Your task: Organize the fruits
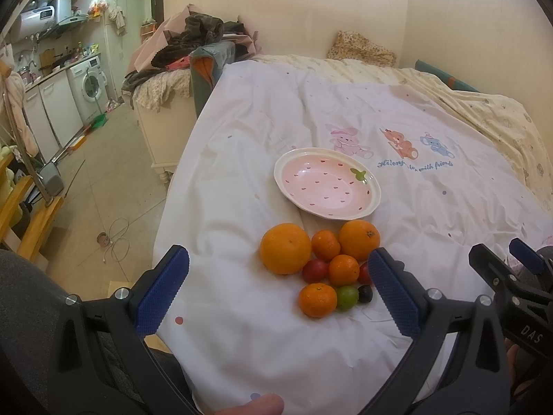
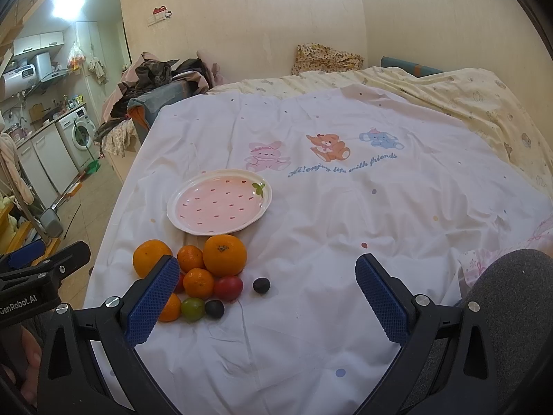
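Observation:
A pink strawberry-pattern plate [image 1: 328, 183] [image 2: 217, 204] lies empty on the white bed sheet [image 1: 432, 207] [image 2: 345, 224]. In front of it is a heap of fruit: two big oranges [image 1: 285, 248] [image 2: 224, 254], several small mandarins [image 1: 317, 300] [image 2: 198, 283], red tomatoes [image 1: 315, 270] [image 2: 228, 287], a green fruit [image 1: 346, 297] [image 2: 192, 309] and dark plums [image 1: 365, 294] [image 2: 261, 285]. My left gripper [image 1: 276, 287] is open and empty, just short of the heap. My right gripper [image 2: 268, 294] is open and empty, right of the heap.
The sheet's left edge drops to a tiled floor [image 1: 114, 180] with a cable. A kitchen with a washing machine [image 1: 90, 86] is at far left. Clothes are piled on furniture [image 1: 193, 41] behind the bed. A yellow quilt [image 2: 466, 97] covers the bed's far right.

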Tool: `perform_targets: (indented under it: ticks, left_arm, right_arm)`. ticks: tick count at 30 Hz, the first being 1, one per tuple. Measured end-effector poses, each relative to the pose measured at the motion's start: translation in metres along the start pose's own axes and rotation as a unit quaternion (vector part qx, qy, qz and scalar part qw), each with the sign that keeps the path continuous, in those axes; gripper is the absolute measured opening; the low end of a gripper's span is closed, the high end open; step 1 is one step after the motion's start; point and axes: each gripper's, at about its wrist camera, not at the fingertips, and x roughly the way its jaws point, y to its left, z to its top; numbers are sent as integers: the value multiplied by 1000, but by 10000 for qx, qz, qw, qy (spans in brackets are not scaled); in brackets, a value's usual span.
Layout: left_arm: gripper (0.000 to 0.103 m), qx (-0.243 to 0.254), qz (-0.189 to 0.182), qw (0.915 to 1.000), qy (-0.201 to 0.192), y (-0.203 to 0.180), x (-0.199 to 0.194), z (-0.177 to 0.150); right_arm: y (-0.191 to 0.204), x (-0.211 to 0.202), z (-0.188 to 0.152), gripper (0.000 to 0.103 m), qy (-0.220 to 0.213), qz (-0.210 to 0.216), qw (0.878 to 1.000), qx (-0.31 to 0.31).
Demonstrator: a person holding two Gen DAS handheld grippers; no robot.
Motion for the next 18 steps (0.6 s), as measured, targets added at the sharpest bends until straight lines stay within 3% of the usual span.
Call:
perform_targets:
  ticks: [18]
  left_arm:
    - [102,-6,-7,10000,8,0,1,0]
  right_arm:
    - [-1,1,0,103,16,21,10000,-7]
